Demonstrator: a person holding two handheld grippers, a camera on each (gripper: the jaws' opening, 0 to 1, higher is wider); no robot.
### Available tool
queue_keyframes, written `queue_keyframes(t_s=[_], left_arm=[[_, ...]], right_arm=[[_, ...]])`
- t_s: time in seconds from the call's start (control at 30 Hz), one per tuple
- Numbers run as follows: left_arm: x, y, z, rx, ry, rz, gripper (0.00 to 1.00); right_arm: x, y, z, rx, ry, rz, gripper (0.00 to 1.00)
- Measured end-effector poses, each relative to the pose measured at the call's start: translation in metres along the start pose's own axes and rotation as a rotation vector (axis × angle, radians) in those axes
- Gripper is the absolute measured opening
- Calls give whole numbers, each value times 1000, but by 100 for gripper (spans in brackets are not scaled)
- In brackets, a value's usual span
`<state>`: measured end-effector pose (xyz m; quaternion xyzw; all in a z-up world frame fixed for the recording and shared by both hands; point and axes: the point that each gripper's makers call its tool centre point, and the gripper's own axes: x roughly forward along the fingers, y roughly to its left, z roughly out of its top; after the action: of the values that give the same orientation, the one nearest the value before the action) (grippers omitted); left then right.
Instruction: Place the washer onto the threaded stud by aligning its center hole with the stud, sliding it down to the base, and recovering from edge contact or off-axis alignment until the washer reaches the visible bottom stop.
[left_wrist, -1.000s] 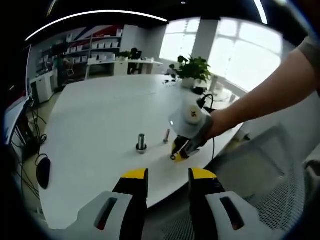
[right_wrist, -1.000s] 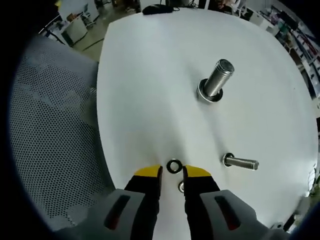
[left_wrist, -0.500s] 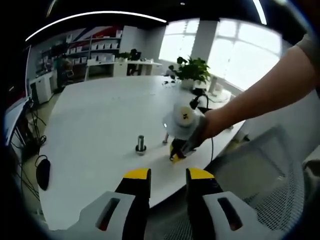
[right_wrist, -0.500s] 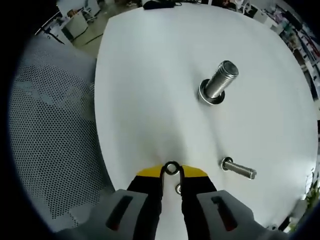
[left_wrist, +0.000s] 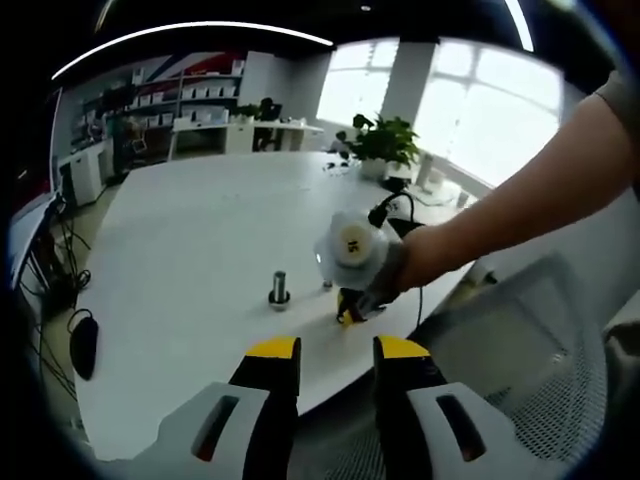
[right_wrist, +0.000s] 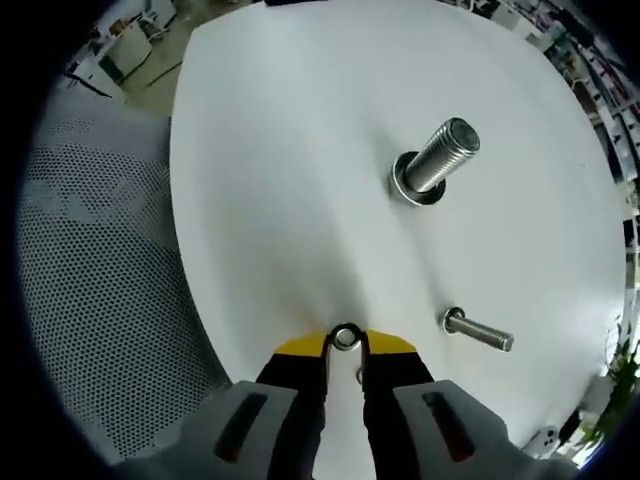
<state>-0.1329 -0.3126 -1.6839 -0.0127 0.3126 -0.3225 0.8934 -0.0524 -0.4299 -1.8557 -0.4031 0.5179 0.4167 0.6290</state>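
OK, left gripper (left_wrist: 337, 352) is up off the white table (left_wrist: 190, 250), jaws apart, nothing between them. Ahead of it and slightly left stands the threaded stud (left_wrist: 279, 289), upright on its base. Just right of that, straight ahead, the right gripper (left_wrist: 347, 314) is down at the table surface, held in a person's hand (left_wrist: 405, 265). A potted plant (left_wrist: 384, 140) sits at the far table edge beyond it, and a mesh chair (left_wrist: 540, 350) is off to the right.

In the right gripper view: mesh chair (right_wrist: 95, 260) to the left of the right gripper (right_wrist: 345, 345). The washer (right_wrist: 346, 336) sits right at the yellow fingertips (right_wrist: 300, 346), jaws drawn in close on either side of it; looks pinched, can't tell whether it's off the table. Threaded stud (right_wrist: 437, 160) is well ahead and to the right, tilted in this view. A smaller bolt (right_wrist: 480, 331) lies on its side just right of the tips.
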Motion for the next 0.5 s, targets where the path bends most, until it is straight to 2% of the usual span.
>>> queue_keyframes(t_s=[0.23, 0.37, 0.5], left_arm=[[-1, 0, 0, 0, -5, -1, 27], [-1, 0, 1, 0, -11, -5, 27], [-2, 0, 0, 4, -5, -9, 27]], right_arm=[[-1, 0, 0, 58, -46, -24, 14], [-2, -1, -2, 72, -107, -60, 14], [-2, -1, -4, 108, -109, -57, 13]])
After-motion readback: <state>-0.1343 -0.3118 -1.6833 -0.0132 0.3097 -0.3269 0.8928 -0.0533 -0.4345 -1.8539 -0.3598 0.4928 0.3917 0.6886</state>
